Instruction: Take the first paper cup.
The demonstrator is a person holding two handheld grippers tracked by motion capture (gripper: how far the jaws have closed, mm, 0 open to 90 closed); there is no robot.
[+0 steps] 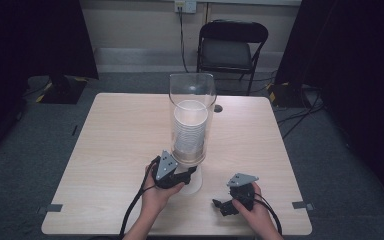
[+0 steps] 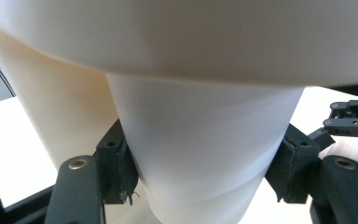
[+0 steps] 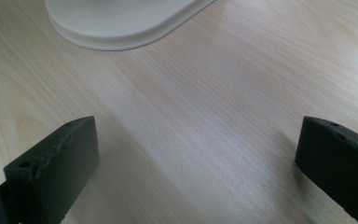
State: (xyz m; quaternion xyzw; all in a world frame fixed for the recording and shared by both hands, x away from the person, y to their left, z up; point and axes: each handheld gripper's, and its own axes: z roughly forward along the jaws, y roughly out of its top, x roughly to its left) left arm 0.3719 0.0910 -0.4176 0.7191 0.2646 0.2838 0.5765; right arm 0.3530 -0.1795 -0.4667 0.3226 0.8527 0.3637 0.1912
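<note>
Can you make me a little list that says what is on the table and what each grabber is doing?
holder: a tall clear tube on a white base
inside: a stack of white paper cups
left gripper: shut on the bottom cup poking out under the tube
right gripper: open, holding nothing, low over the wooden table
behind the table: a dark folding chair

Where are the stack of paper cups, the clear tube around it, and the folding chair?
stack of paper cups (image 1: 190,127), high view, upper cups.
clear tube (image 1: 192,85), high view, upper wall.
folding chair (image 1: 226,54), high view, seat.
</note>
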